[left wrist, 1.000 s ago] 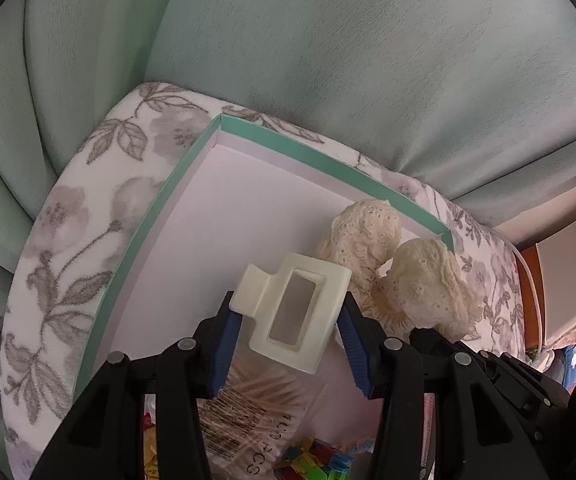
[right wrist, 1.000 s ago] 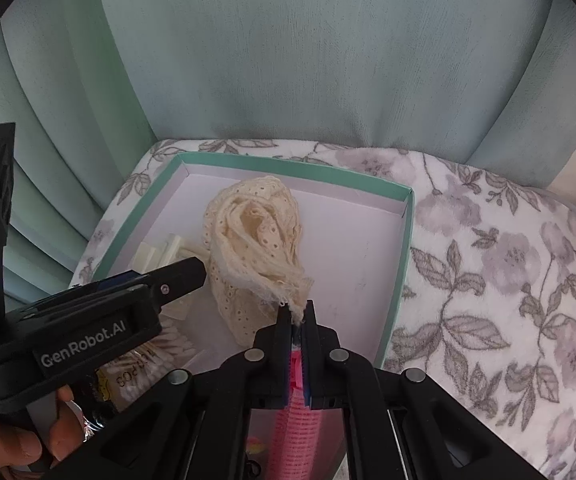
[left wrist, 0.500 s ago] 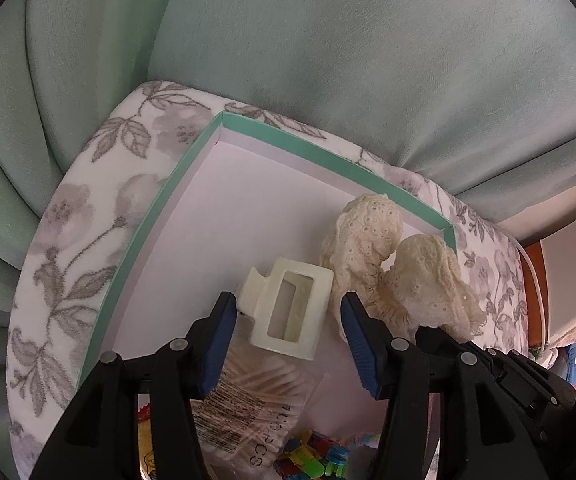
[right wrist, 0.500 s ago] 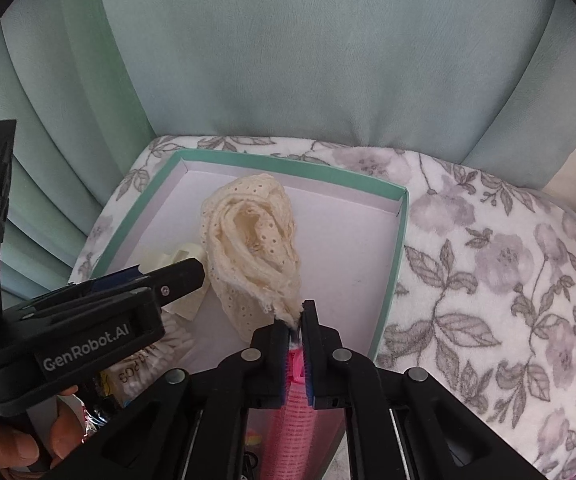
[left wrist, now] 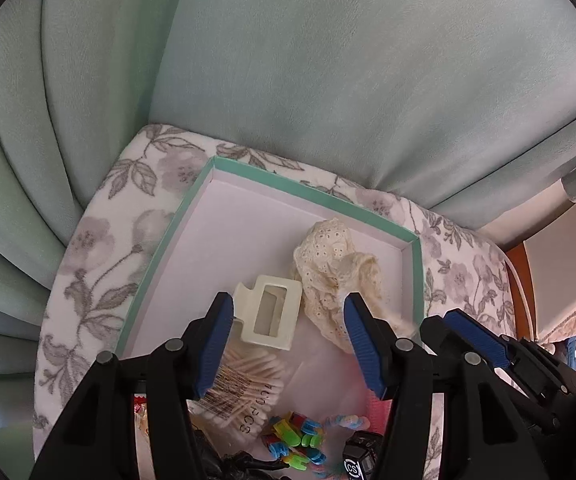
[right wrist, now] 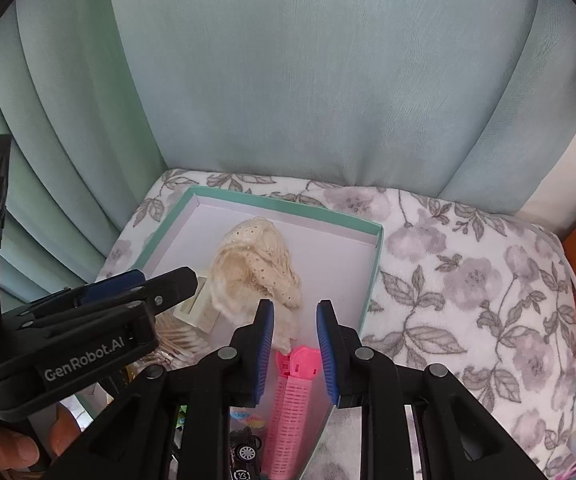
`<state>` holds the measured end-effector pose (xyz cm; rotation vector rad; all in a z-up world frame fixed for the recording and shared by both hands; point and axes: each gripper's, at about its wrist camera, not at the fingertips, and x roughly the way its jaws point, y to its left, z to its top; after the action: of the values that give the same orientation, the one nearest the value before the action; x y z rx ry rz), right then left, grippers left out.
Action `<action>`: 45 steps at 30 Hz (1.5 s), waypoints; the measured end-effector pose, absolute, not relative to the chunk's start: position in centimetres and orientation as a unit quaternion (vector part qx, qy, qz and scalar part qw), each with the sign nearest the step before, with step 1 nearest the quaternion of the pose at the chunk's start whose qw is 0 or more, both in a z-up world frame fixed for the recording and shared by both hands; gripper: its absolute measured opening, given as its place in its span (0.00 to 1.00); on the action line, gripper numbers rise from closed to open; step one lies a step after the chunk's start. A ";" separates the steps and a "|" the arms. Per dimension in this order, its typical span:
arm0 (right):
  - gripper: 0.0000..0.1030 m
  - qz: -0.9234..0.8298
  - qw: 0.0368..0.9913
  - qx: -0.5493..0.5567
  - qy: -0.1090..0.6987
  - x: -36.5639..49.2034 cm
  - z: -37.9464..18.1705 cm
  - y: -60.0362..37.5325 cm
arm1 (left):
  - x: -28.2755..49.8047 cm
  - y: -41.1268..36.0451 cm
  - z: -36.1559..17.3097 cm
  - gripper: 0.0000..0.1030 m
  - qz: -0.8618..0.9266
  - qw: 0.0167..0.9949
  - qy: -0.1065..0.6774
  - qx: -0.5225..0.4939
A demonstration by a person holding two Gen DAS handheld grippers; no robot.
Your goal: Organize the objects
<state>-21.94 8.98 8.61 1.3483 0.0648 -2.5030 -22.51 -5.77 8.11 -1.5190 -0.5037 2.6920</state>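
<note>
Showing only in the right wrist view, a pink hair roller (right wrist: 294,396) lies at 6 o'clock in the green-rimmed box (right wrist: 372,276), under the right gripper (right wrist: 294,348), jaws apart, empty. The left gripper (left wrist: 288,344) hovers spread over the cream hair claw (left wrist: 270,312); lace cloth (left wrist: 336,276) at 3 o'clock.

Box (left wrist: 411,276): matt card, teal rim, pale lining.
Lace (left wrist: 330,268): cream eyelet cloth, rough, frayed.
Clip (left wrist: 269,312): cream plastic, smooth, slight sheen.
Roller (right wrist: 294,396): pink plastic, ridged.
Swab pack (left wrist: 244,384): glossy clear film.
Cushion (right wrist: 468,280): soft matt floral fleece.
Curtain (right wrist: 308,80): matt green cloth.
Finger pads (right wrist: 266,344): blue ribbed plastic.
</note>
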 end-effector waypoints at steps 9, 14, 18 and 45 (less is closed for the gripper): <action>0.30 -0.869 0.147 0.472 0.021 -20.9 8.8 9.4 | -21.2 -5.9 8.1 0.57 0.860 -0.020 -0.147 -0.489; 0.54 -0.870 0.153 0.469 0.018 -20.2 8.5 9.7 | -20.6 -6.1 7.4 0.61 0.858 -0.033 -0.135 -0.494; 0.70 -0.871 0.152 0.466 0.022 -20.1 8.3 9.8 | -20.1 -6.6 7.2 0.64 0.859 -0.044 -0.141 -0.490; 1.00 -0.876 0.128 0.464 0.028 -19.1 8.0 10.7 | -17.7 -7.5 7.7 0.94 0.874 -0.081 -0.135 -0.460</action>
<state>-19.09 10.70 8.04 1.3486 0.0805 -2.5482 -17.73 -7.51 7.71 -1.5240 -0.4482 2.8960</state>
